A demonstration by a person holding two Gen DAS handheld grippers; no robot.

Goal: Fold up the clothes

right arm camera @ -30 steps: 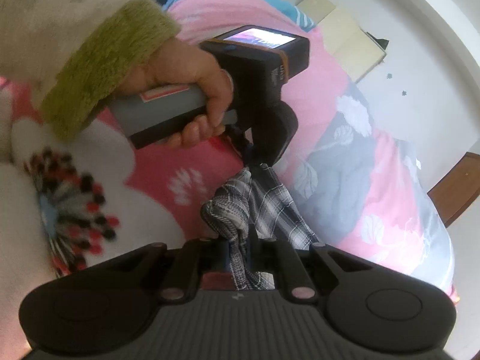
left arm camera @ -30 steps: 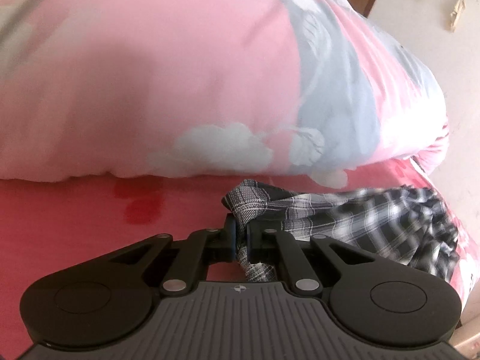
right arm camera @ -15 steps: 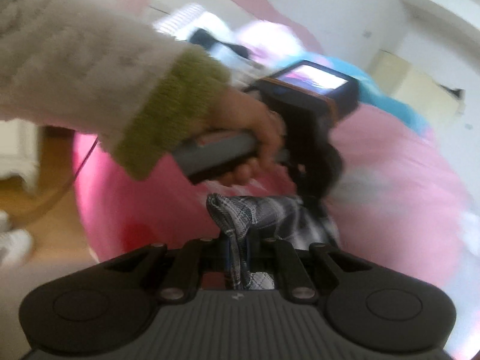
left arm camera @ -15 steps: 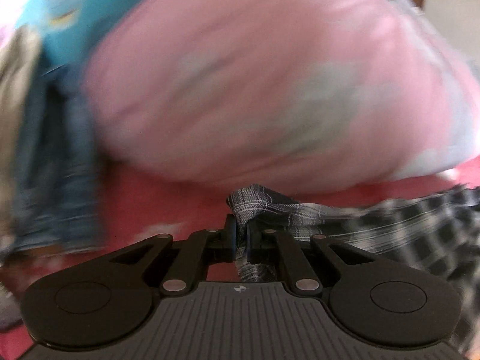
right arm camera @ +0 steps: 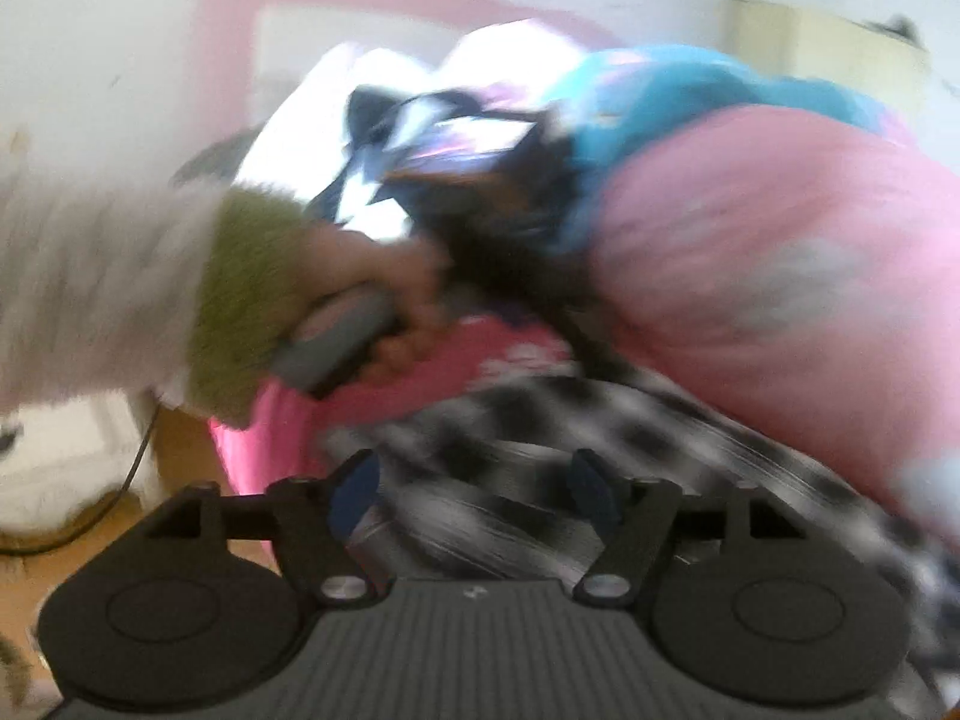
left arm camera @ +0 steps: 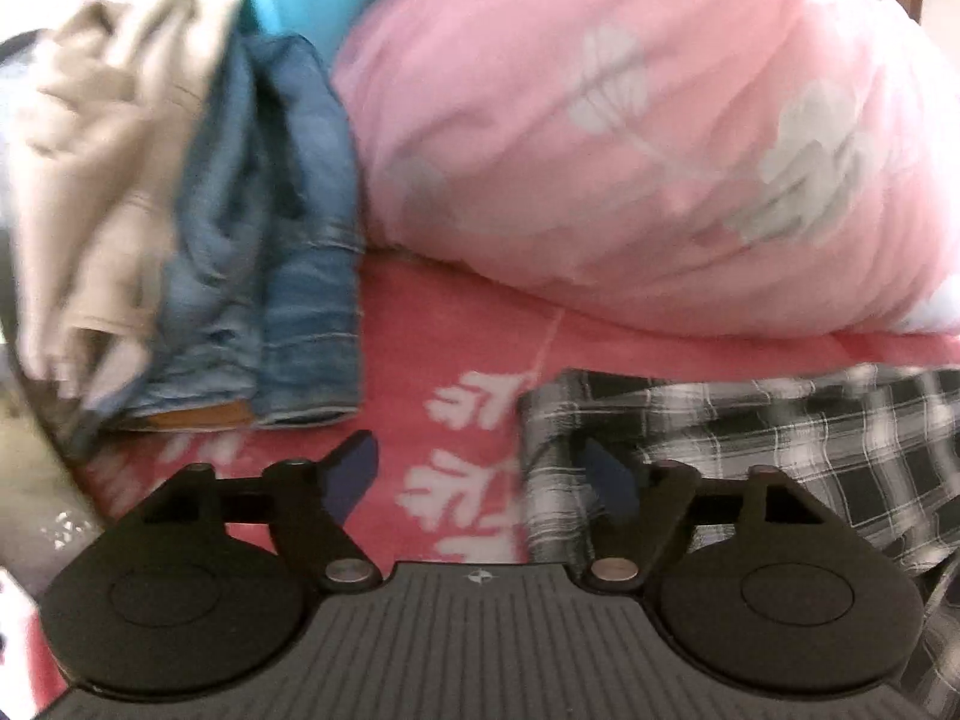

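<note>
Now both sets of tongs are opening. The left tongs stand wide, the plaid shirt's edge draped against the inner side of the finger at three o'clock, unpinched. The right tongs gape over blurred plaid cloth, apparently loose. That shirt lies spread on the red bed sheet, barely folded. At ten o'clock jeans and a beige garment wait, unfolded.

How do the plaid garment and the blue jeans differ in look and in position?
The plaid garment is black-and-white checked; the blue jeans are plain faded denim. The plaid garment lies spread low on the right, by the left gripper; the jeans lie bunched on the left, beside beige clothing. Both rest on the red bedsheet.
</note>
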